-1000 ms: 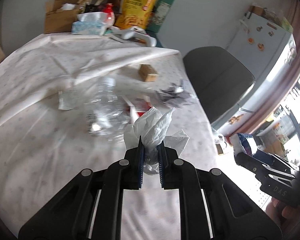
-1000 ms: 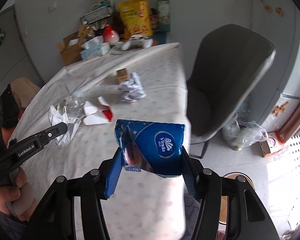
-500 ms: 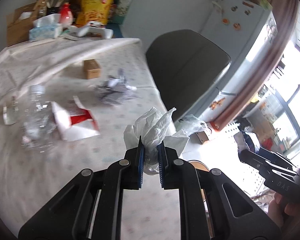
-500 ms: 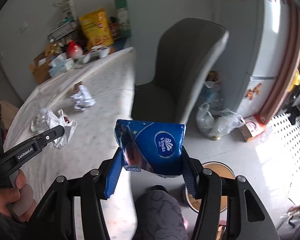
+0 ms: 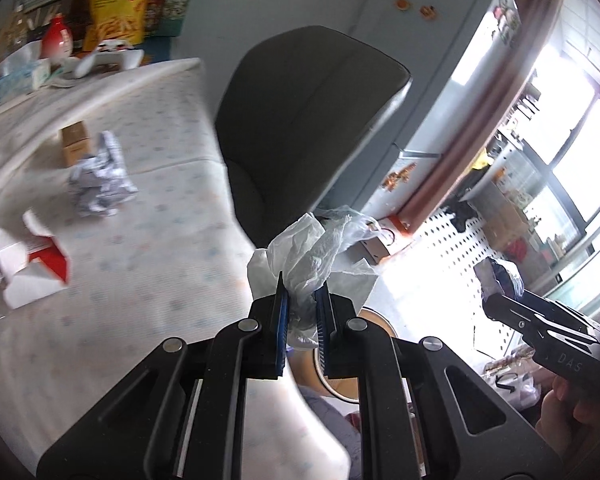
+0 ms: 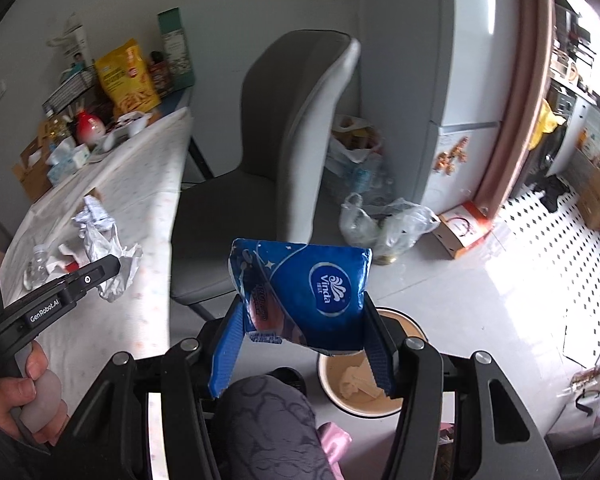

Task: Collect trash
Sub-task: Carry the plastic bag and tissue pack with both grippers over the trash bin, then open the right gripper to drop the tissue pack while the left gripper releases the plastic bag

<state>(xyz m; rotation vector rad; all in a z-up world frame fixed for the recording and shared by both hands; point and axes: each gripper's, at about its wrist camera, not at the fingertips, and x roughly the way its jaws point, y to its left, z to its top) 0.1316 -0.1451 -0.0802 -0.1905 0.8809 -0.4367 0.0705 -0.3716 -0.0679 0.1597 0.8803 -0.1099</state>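
Note:
My left gripper (image 5: 301,316) is shut on a crumpled white plastic bag (image 5: 305,252), held at the table's right edge. It shows in the right wrist view (image 6: 112,268) too. My right gripper (image 6: 305,344) is shut on a blue Vinda tissue wrapper (image 6: 316,292), held above a round beige trash bin (image 6: 364,384) on the floor. The bin's rim also shows under the left gripper (image 5: 340,390). On the table lie crumpled paper (image 5: 98,180), a red-and-white carton (image 5: 30,270) and a small brown box (image 5: 74,142).
A grey chair (image 6: 284,152) stands between table (image 5: 140,248) and fridge (image 6: 456,80). Plastic bags (image 6: 384,220) and a box (image 6: 464,228) lie on the floor by the fridge. Groceries and a tissue box (image 5: 18,76) crowd the table's far end. My knee (image 6: 268,428) is under the right gripper.
Both grippers have swung right, off the table and toward the floor bin, each keeping its hold. The bin has come into view under both.

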